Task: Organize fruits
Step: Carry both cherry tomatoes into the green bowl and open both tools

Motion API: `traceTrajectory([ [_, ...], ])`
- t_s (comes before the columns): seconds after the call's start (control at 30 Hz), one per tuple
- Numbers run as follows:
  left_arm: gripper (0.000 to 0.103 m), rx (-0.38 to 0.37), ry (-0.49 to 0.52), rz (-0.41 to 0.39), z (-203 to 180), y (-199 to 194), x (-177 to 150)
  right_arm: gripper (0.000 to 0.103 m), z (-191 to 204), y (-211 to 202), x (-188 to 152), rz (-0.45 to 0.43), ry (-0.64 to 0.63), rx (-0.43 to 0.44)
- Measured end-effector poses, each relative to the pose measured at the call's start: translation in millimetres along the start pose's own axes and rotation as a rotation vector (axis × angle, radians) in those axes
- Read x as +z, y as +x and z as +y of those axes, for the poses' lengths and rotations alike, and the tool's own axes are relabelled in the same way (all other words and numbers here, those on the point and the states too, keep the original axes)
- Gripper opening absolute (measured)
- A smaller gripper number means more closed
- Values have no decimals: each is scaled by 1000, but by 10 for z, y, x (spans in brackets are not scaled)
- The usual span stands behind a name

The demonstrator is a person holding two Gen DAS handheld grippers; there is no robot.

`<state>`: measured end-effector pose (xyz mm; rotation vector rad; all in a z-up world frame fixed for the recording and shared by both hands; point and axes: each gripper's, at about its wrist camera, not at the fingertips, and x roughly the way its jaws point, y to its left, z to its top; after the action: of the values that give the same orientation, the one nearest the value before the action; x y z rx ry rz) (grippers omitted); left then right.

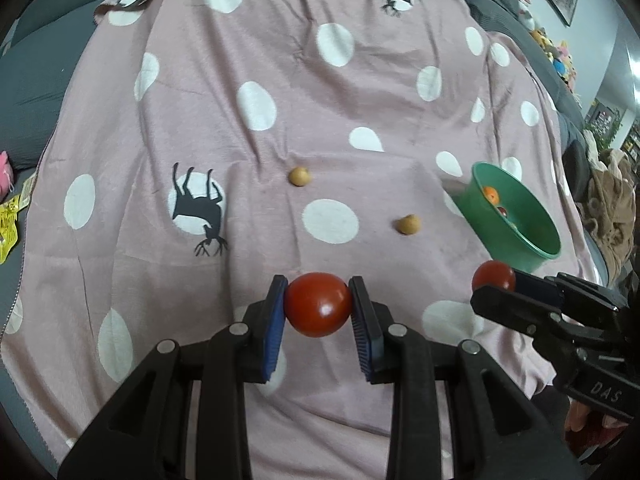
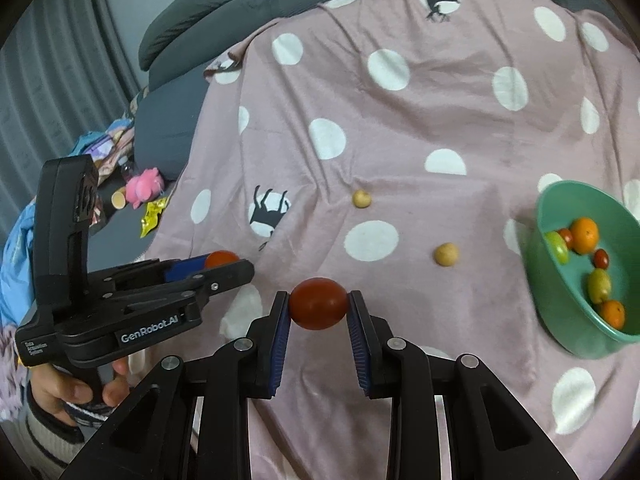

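My left gripper [image 1: 318, 304] is shut on a red tomato [image 1: 318, 305] above the pink dotted blanket [image 1: 280, 128]. My right gripper [image 2: 319, 305] is shut on a second red tomato [image 2: 319, 304]. Each gripper shows in the other's view: the right one [image 1: 496, 286] with its tomato [image 1: 493, 275], the left one [image 2: 228, 266] with its tomato [image 2: 222, 258]. Two small tan fruits lie on the blanket [image 1: 299, 176] [image 1: 408, 224], also in the right wrist view [image 2: 361, 198] [image 2: 446, 254]. A green bowl [image 2: 560, 300] at the right holds oranges, green fruits and small red ones.
The blanket [image 2: 400, 120] covers a grey sofa [image 2: 192, 20]. A pink plush toy [image 2: 143, 182], a yellow wrapper [image 2: 154, 212] and clutter lie off its left edge. The bowl [image 1: 480, 200] stands tilted near the blanket's right side.
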<state>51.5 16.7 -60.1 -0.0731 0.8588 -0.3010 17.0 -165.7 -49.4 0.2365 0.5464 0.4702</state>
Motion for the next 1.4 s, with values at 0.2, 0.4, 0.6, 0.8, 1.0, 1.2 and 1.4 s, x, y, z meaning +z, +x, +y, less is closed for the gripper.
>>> traceTrajectory([
  [0.2, 31, -11, 49, 14, -246, 7, 13, 31, -149, -186, -47, -38, 22, -30],
  [0.4, 31, -23, 103, 21, -492, 34, 28, 31, -307, -330, -88, -72, 36, -63],
  [0.6, 31, -34, 155, 24, -727, 75, 90, 31, -512, -466, -107, -108, 71, -77],
  [0.8, 31, -45, 204, 32, -951, 156, 141, 31, -714, -579, -134, -135, 112, -91],
  [1.0, 31, -61, 257, 27, -1207, 244, 230, 31, -890, -656, -145, -160, 147, -104],
  [1.2, 31, -94, 305, 33, -1467, 356, 287, 31, -1072, -710, -178, -178, 183, -131],
  [1.4, 31, -119, 347, 33, -1716, 480, 377, 31, -1263, -747, -180, -191, 224, -161],
])
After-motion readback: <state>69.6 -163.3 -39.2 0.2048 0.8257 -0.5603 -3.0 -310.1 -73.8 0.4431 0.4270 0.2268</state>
